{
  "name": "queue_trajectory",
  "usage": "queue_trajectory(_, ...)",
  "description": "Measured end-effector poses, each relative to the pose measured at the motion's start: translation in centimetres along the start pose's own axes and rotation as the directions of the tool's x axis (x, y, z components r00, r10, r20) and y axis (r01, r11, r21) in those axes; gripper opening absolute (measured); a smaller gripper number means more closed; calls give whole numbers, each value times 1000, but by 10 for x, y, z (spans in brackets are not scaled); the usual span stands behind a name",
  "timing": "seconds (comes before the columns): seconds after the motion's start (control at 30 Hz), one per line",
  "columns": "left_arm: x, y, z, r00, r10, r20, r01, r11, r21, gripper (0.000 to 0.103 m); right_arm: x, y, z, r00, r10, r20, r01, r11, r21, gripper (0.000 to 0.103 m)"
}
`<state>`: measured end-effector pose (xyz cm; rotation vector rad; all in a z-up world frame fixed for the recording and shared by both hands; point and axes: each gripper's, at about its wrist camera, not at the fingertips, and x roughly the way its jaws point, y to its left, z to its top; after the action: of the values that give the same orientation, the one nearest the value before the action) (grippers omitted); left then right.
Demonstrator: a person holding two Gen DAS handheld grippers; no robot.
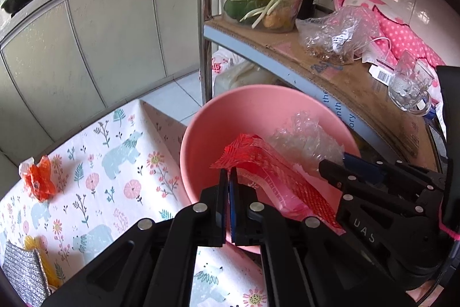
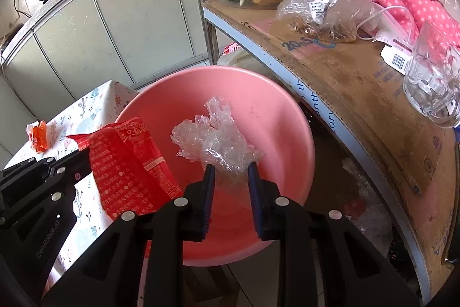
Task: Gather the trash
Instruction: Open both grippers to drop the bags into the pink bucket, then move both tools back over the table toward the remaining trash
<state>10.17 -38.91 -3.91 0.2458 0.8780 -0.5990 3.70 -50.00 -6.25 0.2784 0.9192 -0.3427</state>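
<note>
A pink bowl (image 1: 201, 123) (image 2: 258, 94) sits at the edge of a floral-clothed table (image 1: 95, 157). My left gripper (image 1: 228, 173) (image 2: 83, 157) is shut on a red printed wrapper (image 1: 258, 160) (image 2: 126, 163), which hangs over the bowl's near-left rim. My right gripper (image 2: 230, 166) (image 1: 336, 161) is just above the bowl's inside with a crumpled wad of clear plastic film (image 2: 218, 134) (image 1: 304, 140) pinched between its blue pads. The two grippers are side by side over the bowl.
An orange wrapper (image 1: 38, 180) (image 2: 38, 135) lies on the cloth at the far left, and a silver scouring pad (image 1: 24, 269) at the near-left corner. Close on the right is a cardboard-topped shelf (image 1: 359, 88) with a glass mug (image 2: 431, 88), a plastic bag (image 2: 325, 5) and a metal pole (image 1: 205, 19).
</note>
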Motion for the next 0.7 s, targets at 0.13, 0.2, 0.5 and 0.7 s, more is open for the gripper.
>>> queue_trajectory(0.13, 0, 4, -1, 1000, -4, -13, 4, 1000, -18, 5, -1, 0, 0, 1000, -7, 0, 7, 1000, -4, 26)
queue_trajectory(0.2, -1, 4, -1, 1000, -3, -16, 3, 1000, -18, 18, -2, 0, -1, 1000, -11, 3, 11, 1000, -7, 27)
queue_trajectory(0.5, -13, 8, -2, 1000, 2, -6, -2, 999, -32, 29, -18, 6, -2, 998, -22, 50, 25, 999, -42, 36)
queue_trajectory(0.7, -29, 15, -5, 1000, -2, 0, 2, 999, -54, 30, -40, 15, -1, 994, -20, 103, 27, 997, -66, 36)
